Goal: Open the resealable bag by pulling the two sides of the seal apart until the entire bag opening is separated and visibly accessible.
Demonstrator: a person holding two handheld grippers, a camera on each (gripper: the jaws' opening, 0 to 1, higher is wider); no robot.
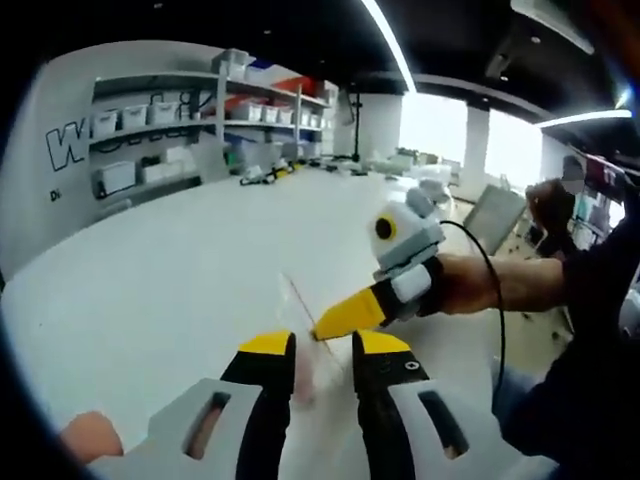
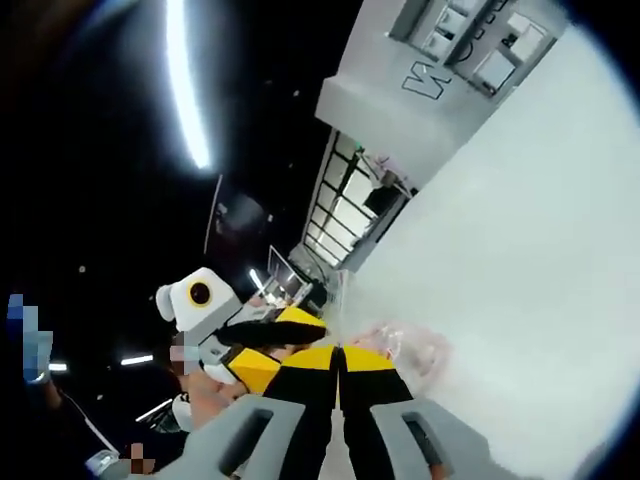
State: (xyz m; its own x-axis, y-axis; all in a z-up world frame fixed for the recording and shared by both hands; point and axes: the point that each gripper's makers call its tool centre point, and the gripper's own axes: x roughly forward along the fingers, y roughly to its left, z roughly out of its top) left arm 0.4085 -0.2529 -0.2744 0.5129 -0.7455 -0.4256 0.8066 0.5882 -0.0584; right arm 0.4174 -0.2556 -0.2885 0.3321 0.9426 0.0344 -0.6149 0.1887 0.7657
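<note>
The clear bag [image 1: 305,340] hangs over the white table [image 1: 150,290], between both grippers. The left gripper [image 1: 322,352] pinches one side and the right gripper [image 2: 338,358] pinches the other. Pull apart slowly, keeping both grips tight.

The resealable bag [image 1: 305,350] between the left gripper's [image 1: 325,350] jaws is thin, clear, glossy film. Those jaws look like matt black plastic with yellow tips on smooth grey housing. Ahead of them, the table [image 1: 180,290] is smooth, matt white.
</note>
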